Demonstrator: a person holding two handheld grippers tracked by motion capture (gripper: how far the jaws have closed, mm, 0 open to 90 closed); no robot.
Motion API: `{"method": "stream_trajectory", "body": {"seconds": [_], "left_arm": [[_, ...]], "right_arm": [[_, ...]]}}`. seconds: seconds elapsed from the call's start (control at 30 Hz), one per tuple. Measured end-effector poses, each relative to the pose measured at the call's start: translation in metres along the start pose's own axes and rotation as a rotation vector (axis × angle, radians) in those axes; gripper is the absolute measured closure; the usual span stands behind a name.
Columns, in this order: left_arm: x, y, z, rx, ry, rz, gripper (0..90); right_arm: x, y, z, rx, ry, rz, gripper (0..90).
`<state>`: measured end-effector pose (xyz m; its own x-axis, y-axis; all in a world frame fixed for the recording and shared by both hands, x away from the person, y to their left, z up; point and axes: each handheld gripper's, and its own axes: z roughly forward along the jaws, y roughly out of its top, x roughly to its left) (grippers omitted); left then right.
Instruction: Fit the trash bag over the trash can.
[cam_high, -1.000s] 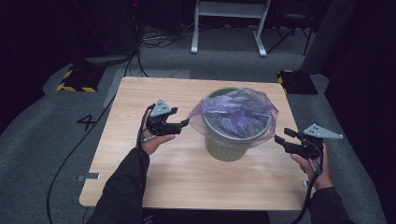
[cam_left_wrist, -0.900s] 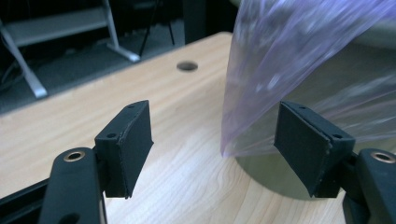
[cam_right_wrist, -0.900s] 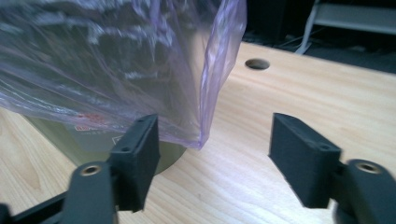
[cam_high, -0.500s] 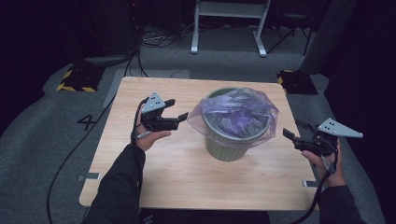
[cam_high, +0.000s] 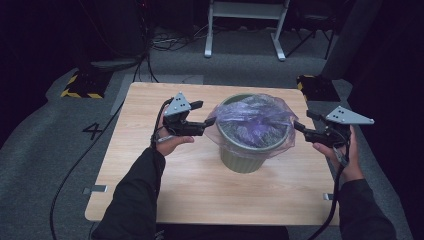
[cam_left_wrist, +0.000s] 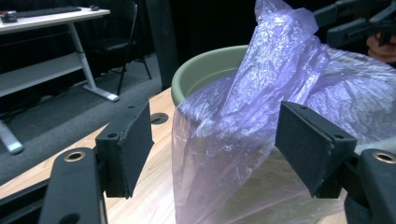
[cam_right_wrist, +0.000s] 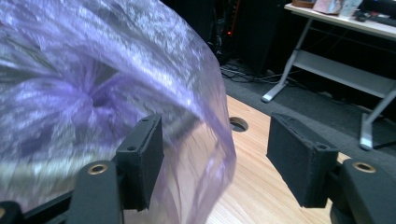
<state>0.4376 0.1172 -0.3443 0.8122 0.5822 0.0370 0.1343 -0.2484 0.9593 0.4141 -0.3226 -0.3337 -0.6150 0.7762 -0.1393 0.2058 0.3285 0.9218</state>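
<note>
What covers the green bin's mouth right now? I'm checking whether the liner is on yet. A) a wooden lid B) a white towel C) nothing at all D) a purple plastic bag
D: a purple plastic bag drapes over the rim of the green bin and hangs down its sides, with the left gripper and right gripper open at its edges.

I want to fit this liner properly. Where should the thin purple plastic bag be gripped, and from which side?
Probably best at the loose skirt of the thin purple plastic bag where it drapes outside the rim of the round green ribbed bin, coming in level from the left and right sides together. There the film hangs free in folds that the fingers can close on; over the mouth it is stretched.
</note>
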Motion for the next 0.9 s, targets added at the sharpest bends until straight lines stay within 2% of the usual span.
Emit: {"method": "stream_trajectory", "body": {"seconds": [0.07, 0.1, 0.17, 0.23, 0.3, 0.4, 0.5, 0.63, 0.7, 0.83, 0.9], "left_arm": [[0.001, 0.001, 0.003, -0.001, 0.002, -0.005, 28.8], [0.002, 0.002, 0.004, 0.0, 0.0, -0.011, 29.0], [0.003, 0.003, 0.006, -0.009, 0.004, -0.019, 29.9], [0.005, 0.003, 0.008, -0.005, 0.002, -0.03, 33.1], [0.006, 0.003, 0.011, 0.006, 0.019, -0.027, 36.1], [0.007, 0.002, 0.014, 0.004, 0.009, -0.039, 44.3], [0.008, 0.002, 0.018, 0.012, 0.002, -0.025, 53.9], [0.008, 0.003, 0.023, 0.013, 0.004, -0.005, 63.6], [0.009, 0.004, 0.026, 0.009, -0.007, -0.017, 64.0], [0.01, 0.004, 0.03, 0.016, -0.007, -0.009, 71.5], [0.012, 0.005, 0.032, 0.021, 0.005, -0.005, 75.3]], "right_arm": [[-0.001, 0.004, 0.006, 0.028, -0.007, 0.0, 36.2], [-0.002, 0.006, 0.008, 0.025, -0.014, 0.004, 36.2], [-0.004, 0.009, 0.011, 0.011, 0.008, 0.029, 36.4], [-0.004, 0.012, 0.013, 0.008, 0.004, 0.028, 36.2], [-0.004, 0.015, 0.015, -0.002, 0.018, 0.032, 36.1], [-0.003, 0.019, 0.019, -0.01, 0.037, 0.034, 36.5], [-0.002, 0.021, 0.025, 0.001, 0.042, 0.029, 38.5], [-0.003, 0.022, 0.033, 0.0, 0.056, 0.034, 49.2], [-0.004, 0.022, 0.035, -0.009, 0.071, 0.042, 55.5], [-0.008, 0.023, 0.04, -0.007, 0.112, 0.093, 68.3], [-0.009, 0.024, 0.042, 0.001, 0.104, 0.083, 75.2]]}}
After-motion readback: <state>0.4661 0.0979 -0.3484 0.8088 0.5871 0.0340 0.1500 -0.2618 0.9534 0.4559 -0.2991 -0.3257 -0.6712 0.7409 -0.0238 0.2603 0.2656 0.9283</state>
